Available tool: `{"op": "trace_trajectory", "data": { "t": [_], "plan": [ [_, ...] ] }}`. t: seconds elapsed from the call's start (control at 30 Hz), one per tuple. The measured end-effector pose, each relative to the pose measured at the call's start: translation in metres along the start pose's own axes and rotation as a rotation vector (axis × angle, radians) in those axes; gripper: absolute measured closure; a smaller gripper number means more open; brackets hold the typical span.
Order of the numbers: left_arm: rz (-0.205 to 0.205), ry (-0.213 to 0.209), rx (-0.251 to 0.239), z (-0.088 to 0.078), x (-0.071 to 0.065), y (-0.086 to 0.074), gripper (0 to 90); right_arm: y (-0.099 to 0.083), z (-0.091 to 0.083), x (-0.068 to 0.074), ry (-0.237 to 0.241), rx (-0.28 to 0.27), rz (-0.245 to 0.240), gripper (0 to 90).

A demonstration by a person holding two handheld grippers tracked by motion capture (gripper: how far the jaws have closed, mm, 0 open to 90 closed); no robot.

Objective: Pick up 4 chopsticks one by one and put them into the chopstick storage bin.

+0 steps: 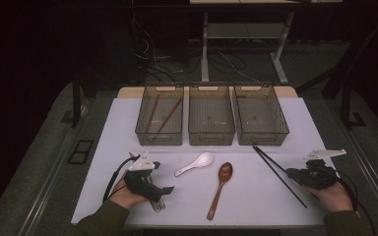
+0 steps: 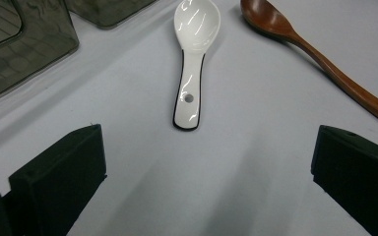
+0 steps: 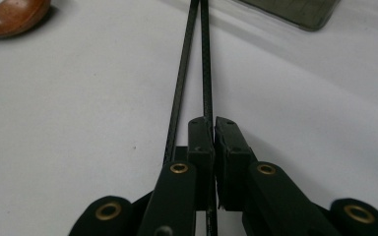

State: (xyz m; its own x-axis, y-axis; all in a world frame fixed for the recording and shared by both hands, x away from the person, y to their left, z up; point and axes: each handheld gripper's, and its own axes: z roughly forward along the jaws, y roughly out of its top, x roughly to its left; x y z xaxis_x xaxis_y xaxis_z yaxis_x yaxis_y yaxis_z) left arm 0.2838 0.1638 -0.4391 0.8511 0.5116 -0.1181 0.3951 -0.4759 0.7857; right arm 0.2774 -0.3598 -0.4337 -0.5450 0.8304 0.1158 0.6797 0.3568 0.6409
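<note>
A pair of black chopsticks point(image 1: 277, 173) lies slanted at the right of the white table. My right gripper point(image 1: 295, 173) is shut on the near part of one stick point(image 3: 206, 59), which runs between its pads point(image 3: 200, 140). The other stick point(image 3: 181, 83) passes just beside the left jaw of the right gripper point(image 3: 213, 123). My left gripper point(image 1: 161, 178) rests low at the front left, and in the left gripper view it point(image 2: 210, 132) stands wide open with nothing between its jaws. Just ahead of it lies a white ceramic spoon point(image 2: 191, 59) point(image 1: 197, 163). Beside that lies a wooden spoon point(image 1: 221, 186) point(image 2: 320, 59).
Three see-through grey bins stand in a row at the back: left point(image 1: 158, 138), middle point(image 1: 211, 138), right point(image 1: 262, 138). Brown chopsticks point(image 1: 161, 115) lie in the left bin. The table's front edge point(image 1: 202, 224) is close to both hands.
</note>
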Motion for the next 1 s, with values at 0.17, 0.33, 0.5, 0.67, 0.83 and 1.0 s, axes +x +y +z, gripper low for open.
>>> {"op": "trace_trajectory", "data": {
  "t": [0.17,0.33,0.5,0.67,0.83,1.0],
  "plan": [
    [0.0,0.0,0.0,0.0,0.0,0.0,0.0,0.0,-0.006,-0.001,0.002,-0.023,-0.01,85.8],
    [0.0,0.001,0.0,0.0,0.0,0.0,0.0,0.001,-0.013,0.001,0.016,-0.052,-0.026,85.8],
    [0.0,-0.001,0.0,-0.001,0.0,0.0,0.0,0.002,-0.017,0.005,0.032,-0.072,-0.038,85.8],
    [0.0,-0.003,-0.002,-0.001,0.0,0.0,0.0,0.004,-0.023,0.01,0.067,-0.095,-0.054,85.8],
    [0.005,-0.008,-0.002,-0.001,-0.001,0.0,0.0,0.008,-0.023,0.015,0.098,-0.116,-0.074,85.8],
    [0.004,-0.009,-0.004,-0.001,-0.001,0.0,0.0,0.012,-0.025,0.02,0.128,-0.133,-0.083,85.8]
  ]
}}
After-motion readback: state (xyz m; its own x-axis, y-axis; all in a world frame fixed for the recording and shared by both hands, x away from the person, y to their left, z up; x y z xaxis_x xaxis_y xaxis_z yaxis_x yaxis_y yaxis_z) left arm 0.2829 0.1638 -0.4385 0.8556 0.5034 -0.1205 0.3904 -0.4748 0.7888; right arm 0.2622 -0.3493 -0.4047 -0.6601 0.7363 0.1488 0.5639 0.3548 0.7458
